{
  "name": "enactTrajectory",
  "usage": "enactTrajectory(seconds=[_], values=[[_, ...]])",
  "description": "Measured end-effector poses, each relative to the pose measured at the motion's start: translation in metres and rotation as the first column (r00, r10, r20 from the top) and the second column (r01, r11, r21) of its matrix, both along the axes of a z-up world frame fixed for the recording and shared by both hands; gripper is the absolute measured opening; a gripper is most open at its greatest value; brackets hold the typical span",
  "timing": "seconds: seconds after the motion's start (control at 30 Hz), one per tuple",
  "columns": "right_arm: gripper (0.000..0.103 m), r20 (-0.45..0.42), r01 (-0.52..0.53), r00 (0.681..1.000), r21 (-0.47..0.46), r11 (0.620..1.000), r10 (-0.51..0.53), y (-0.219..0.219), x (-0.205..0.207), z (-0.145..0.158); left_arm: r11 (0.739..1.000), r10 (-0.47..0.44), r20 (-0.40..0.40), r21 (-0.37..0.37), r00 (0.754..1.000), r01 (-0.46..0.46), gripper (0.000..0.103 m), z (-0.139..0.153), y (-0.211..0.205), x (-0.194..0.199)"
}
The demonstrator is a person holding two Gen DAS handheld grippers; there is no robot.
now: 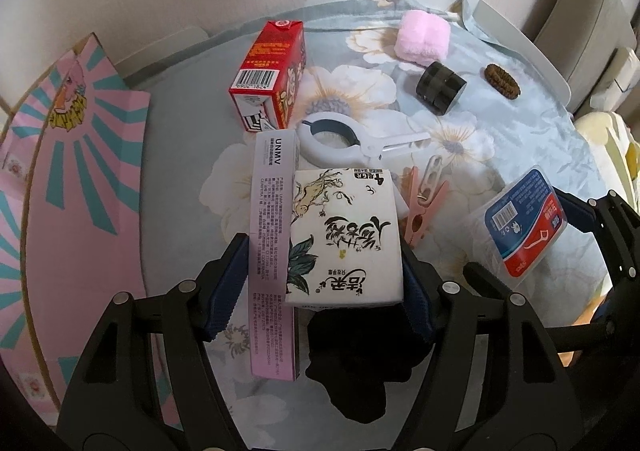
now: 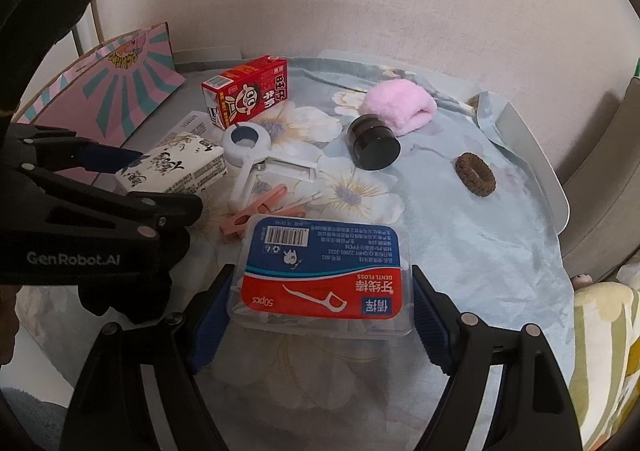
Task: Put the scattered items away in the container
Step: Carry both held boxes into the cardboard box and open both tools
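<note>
Since both pieces must go to the pink container [image 1: 72, 179], each gripper is clamped — left gripper [image 1: 320, 283] on tissue pack [image 1: 346, 239] with the pink carton [image 1: 272, 251], right gripper [image 2: 320, 311] on floss box [image 2: 324, 275].

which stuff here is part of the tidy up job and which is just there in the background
Part of the job:
tissue pack, between the left gripper pads
floss box, between the right gripper pads
pink-labelled box
red carton
white clamp
pink clothespin
black jar
pink cloth
brown hair tie
pink patterned box, probably the container

Just there:
floral cloth
grey chair
</note>
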State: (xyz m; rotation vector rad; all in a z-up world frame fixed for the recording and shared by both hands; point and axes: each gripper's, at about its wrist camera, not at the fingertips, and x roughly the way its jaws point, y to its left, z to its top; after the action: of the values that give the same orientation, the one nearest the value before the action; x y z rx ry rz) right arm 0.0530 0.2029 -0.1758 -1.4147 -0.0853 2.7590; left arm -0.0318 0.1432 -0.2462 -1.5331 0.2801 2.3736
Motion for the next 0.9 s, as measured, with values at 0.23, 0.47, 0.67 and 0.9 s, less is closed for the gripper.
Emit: enactTrajectory(seconds=[0.23, 0.47, 0.67, 0.9], values=[[0.078, -0.021, 0.0, 1.0, 0.0, 1.0, 0.0, 0.002, 0.005, 0.009, 1.0, 0.009, -0.017, 0.002, 1.0, -0.009, 0.067, 0.012, -0.004, 0.001], [0.078, -0.052, 0.017, 0.999, 0.01, 1.0, -0.016, 0.011, 0.003, 0.033, 1.0, 0.01, -0.083, -0.011, 0.996, -0.011, 0.067, 0.054, -0.009, 0.001], [0.078, -0.108, 0.02, 0.994, 0.015, 1.0, -0.018, 0.018, -0.002, 0.071, 0.999, 0.041, -0.125, 0.025, 0.991, -0.038, 0.067, 0.095, -0.028, -0.003], [0.078, -0.159, -0.014, 0.987, 0.007, 1.0, 0.015, 0.007, -0.017, 0.112, 0.995, 0.093, -0.179, 0.035, 0.979, -0.088, 0.067, 0.132, -0.061, -0.003]])
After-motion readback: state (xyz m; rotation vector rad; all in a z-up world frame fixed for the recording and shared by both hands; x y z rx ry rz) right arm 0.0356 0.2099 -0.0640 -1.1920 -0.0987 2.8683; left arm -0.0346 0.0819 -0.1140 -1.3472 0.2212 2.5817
